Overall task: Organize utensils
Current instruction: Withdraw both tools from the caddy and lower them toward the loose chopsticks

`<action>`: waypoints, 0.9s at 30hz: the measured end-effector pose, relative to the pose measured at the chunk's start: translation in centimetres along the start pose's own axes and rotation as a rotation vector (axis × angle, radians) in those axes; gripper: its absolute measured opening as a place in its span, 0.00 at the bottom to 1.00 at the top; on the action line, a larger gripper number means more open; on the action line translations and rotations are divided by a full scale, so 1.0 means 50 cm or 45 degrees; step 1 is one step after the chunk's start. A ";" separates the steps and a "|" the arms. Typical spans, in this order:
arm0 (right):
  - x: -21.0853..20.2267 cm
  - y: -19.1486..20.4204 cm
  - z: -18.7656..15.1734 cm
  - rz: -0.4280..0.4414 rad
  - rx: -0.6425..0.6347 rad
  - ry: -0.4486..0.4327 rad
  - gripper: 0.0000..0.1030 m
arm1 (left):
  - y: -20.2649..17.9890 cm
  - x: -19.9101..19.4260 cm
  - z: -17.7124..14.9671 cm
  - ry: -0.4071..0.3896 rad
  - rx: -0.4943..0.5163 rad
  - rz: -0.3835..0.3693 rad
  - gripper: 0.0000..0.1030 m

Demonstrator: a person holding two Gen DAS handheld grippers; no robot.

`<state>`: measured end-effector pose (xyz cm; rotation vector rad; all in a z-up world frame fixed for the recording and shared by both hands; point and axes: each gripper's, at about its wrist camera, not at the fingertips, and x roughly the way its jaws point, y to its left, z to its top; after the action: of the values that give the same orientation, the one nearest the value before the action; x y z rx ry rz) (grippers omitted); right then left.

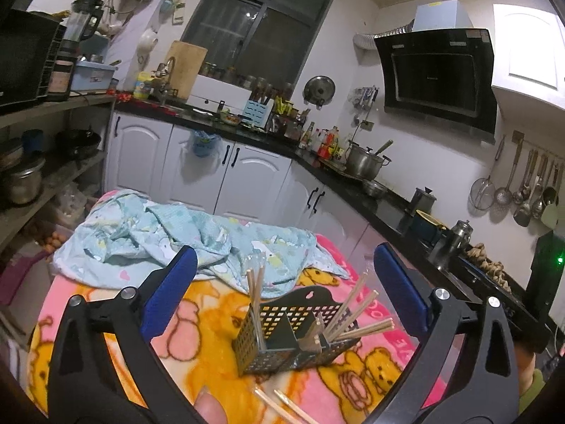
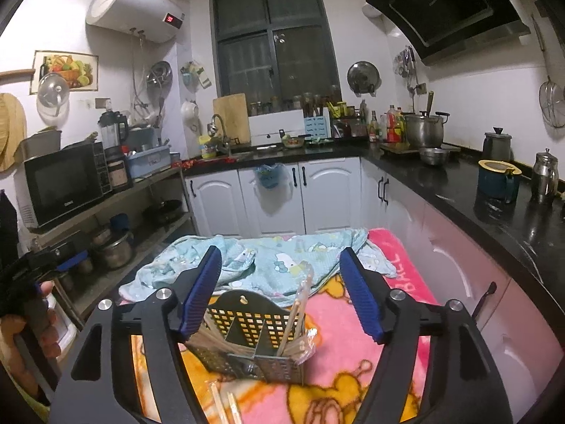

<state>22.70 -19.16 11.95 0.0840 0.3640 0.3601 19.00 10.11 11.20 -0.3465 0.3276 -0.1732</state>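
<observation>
A dark perforated metal utensil holder (image 1: 293, 332) with compartments stands on a pink and orange cartoon blanket (image 1: 197, 325). Wooden chopsticks (image 1: 356, 318) lean out of its right compartment and a few stand in its left one (image 1: 256, 282). Two loose chopsticks (image 1: 282, 406) lie on the blanket in front of it. My left gripper (image 1: 284, 268) is open and empty above the holder. In the right wrist view the holder (image 2: 254, 339) sits between my open right gripper's fingers; the right gripper (image 2: 280, 272) is empty. Loose chopsticks (image 2: 226, 406) lie at the near edge.
A crumpled light blue cloth (image 1: 169, 243) lies on the blanket behind the holder. White cabinets under a black counter (image 2: 459, 183) run along the back and right. A shelf with a microwave (image 2: 63, 183) and pots stands to the left.
</observation>
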 end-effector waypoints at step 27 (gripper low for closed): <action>-0.134 0.024 -0.082 0.049 -0.066 0.024 0.71 | -0.028 -0.077 -0.077 0.055 0.007 -0.044 0.90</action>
<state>14.99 -20.40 10.54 0.0369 0.3714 0.4087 13.95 8.50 9.37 -0.3438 0.3642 -0.2156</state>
